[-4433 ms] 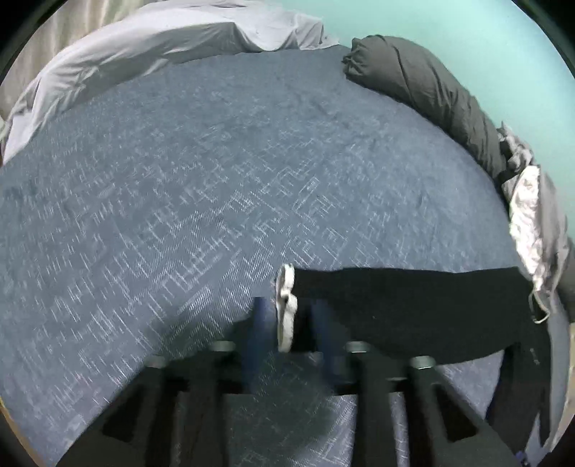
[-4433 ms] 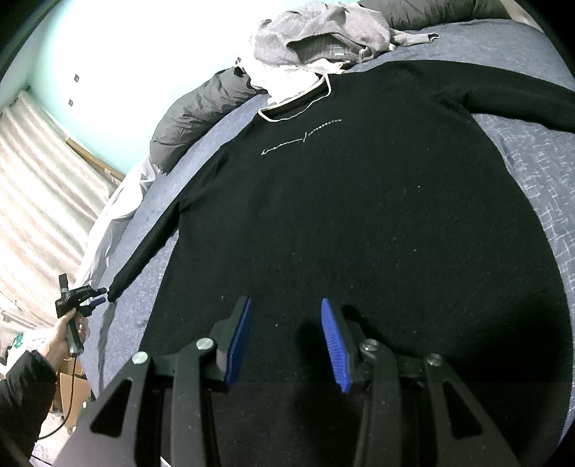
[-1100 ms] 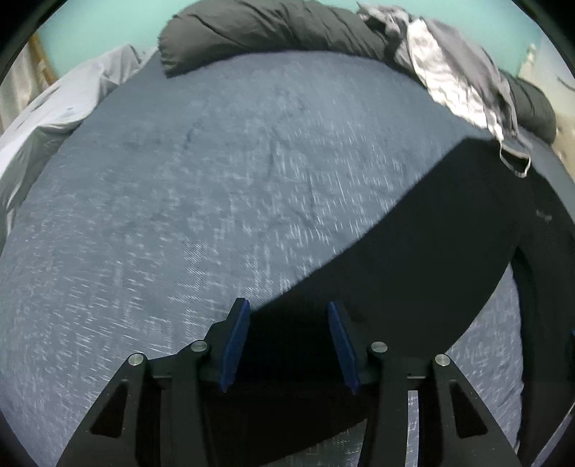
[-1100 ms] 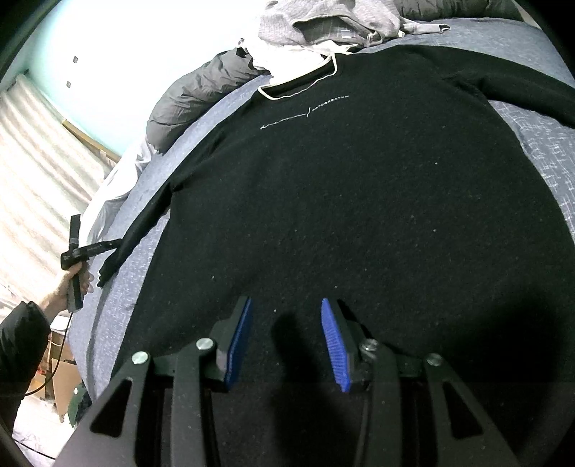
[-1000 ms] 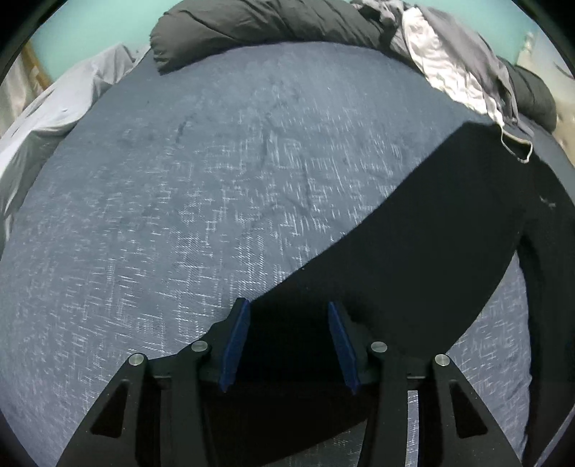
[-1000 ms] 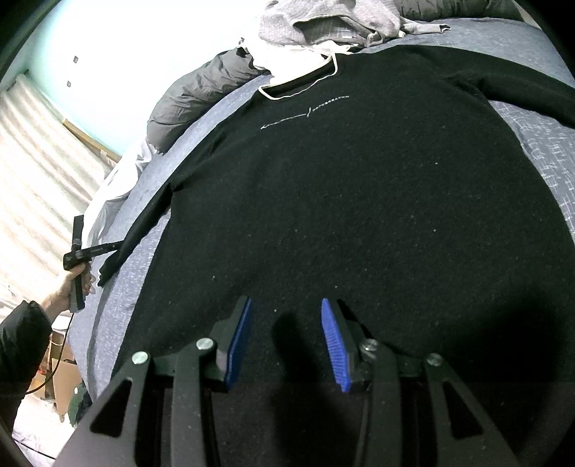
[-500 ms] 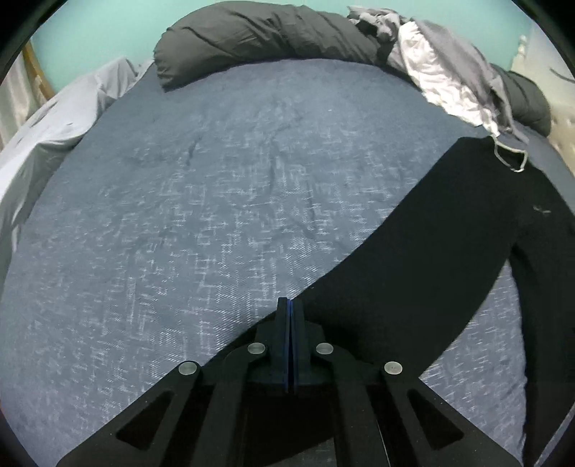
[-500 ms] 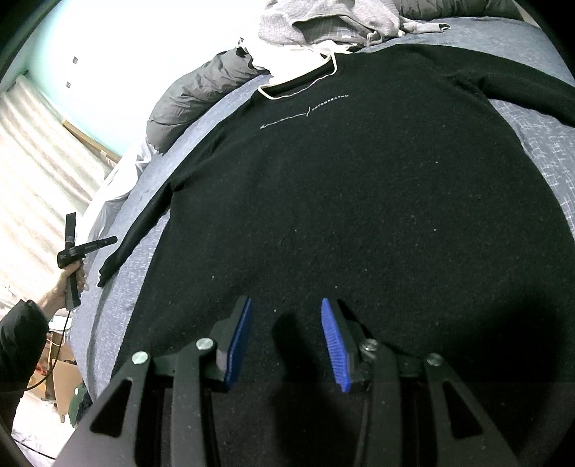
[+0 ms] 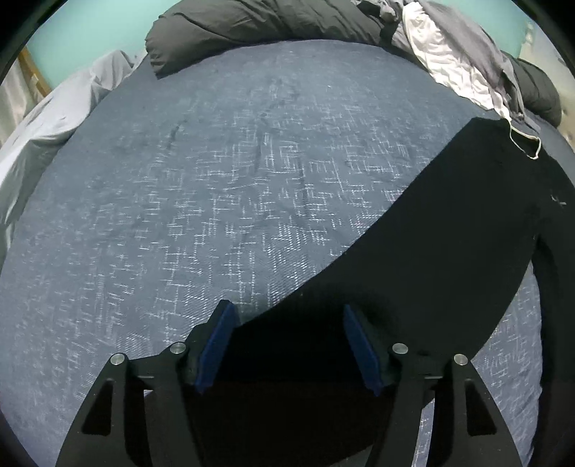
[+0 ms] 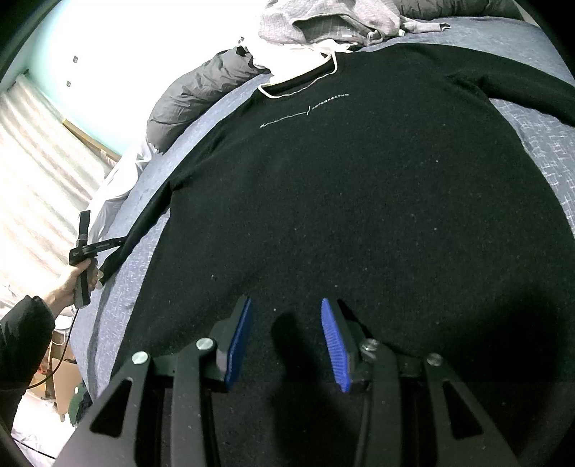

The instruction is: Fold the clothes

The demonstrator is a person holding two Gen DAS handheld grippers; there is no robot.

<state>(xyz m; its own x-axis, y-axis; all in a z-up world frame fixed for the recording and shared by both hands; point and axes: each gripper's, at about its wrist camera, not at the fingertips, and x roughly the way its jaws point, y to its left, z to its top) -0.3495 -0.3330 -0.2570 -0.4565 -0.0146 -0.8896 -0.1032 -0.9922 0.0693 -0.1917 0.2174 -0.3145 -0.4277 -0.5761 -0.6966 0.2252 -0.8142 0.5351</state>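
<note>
A black sweater [image 10: 359, 201] with a white neck trim lies flat, front up, on the blue patterned bedspread [image 9: 215, 201]. Its left sleeve [image 9: 431, 244] stretches out toward my left gripper [image 9: 289, 341], which is open with the sleeve's end lying between its blue pads. In the right wrist view that left gripper [image 10: 104, 248] shows small at the sleeve cuff, held by a hand. My right gripper [image 10: 285, 337] is open and empty, just above the sweater's lower body near the hem.
A dark grey rolled duvet [image 9: 273, 25] lies along the head of the bed. A pile of grey and white clothes [image 10: 330, 25] sits by the sweater's neck. A pale sheet [image 9: 46, 118] bunches at the far left. The bed's left edge [image 10: 97, 316] drops to the floor.
My left gripper was shut on the sleeve half a second ago and is now open, with the sleeve end lying between its pads. The right gripper has stayed in place and open.
</note>
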